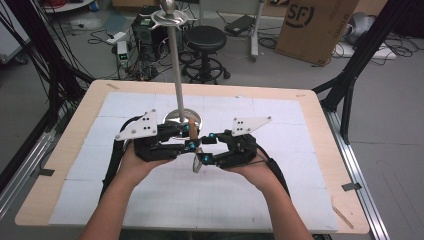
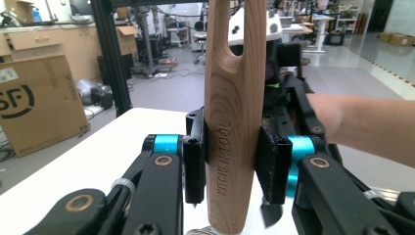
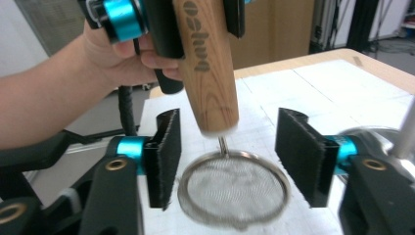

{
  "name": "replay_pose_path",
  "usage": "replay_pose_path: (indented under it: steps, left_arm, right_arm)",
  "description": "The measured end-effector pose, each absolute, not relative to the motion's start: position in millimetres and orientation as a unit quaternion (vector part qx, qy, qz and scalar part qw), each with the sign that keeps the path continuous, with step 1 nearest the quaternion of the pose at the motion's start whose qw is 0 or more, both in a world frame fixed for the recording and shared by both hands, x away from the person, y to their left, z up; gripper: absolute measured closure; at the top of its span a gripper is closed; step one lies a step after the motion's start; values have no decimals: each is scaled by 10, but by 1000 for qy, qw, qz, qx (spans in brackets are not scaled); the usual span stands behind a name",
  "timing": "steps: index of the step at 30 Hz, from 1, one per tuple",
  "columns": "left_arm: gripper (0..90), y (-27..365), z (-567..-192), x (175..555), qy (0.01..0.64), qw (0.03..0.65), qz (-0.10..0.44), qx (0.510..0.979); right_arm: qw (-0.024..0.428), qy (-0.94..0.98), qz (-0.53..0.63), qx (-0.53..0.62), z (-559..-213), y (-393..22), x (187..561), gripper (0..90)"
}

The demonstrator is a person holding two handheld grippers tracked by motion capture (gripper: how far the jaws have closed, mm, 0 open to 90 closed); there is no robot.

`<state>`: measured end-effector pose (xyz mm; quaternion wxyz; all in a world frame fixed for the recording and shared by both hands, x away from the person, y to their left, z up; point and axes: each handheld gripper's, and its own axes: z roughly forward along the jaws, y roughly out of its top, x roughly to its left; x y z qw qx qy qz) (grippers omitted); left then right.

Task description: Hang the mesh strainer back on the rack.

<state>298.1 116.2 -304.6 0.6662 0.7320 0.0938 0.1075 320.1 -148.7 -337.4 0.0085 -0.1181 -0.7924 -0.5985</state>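
Midway over the counter [image 1: 320,150], the left hand-held gripper [image 1: 191,131] pinches the wooden handle [image 2: 230,142] of a small mesh strainer [image 3: 234,192], holding it upright so the round sieve hangs just above the white mat [image 1: 150,200]. Seen from the left gripper view, both black pads press flat on the handle's sides, around the words "KITCHEN TOOL". Facing it from 3 o'clock, the right hand-held gripper [image 1: 202,149] stands spread, its pads [image 3: 164,156] apart at either side of the strainer's wire neck and touching neither handle nor sieve. At 12 o'clock of the two grippers, just behind them, a shiny metal stand [image 1: 176,70] rises from its round base on the counter. Beyond the counter's far edge stand a black stool [image 1: 206,42] and a cardboard box [image 1: 315,27].
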Motion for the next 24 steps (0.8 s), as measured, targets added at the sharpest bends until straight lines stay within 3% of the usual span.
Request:
replay_pose_path:
  steps: [10, 24]
  left_arm:
    - [686, 1331, -3032, 3004, 113, 658, 120, 735]
    - [686, 1609, -3001, 3016, 135, 654, 136, 732]
  right_arm:
    - [-39, -800, -579, -152, -3421, -1779, 3161, 333]
    - [-114, -781, -577, -210, -3597, -2337, 3050, 309]
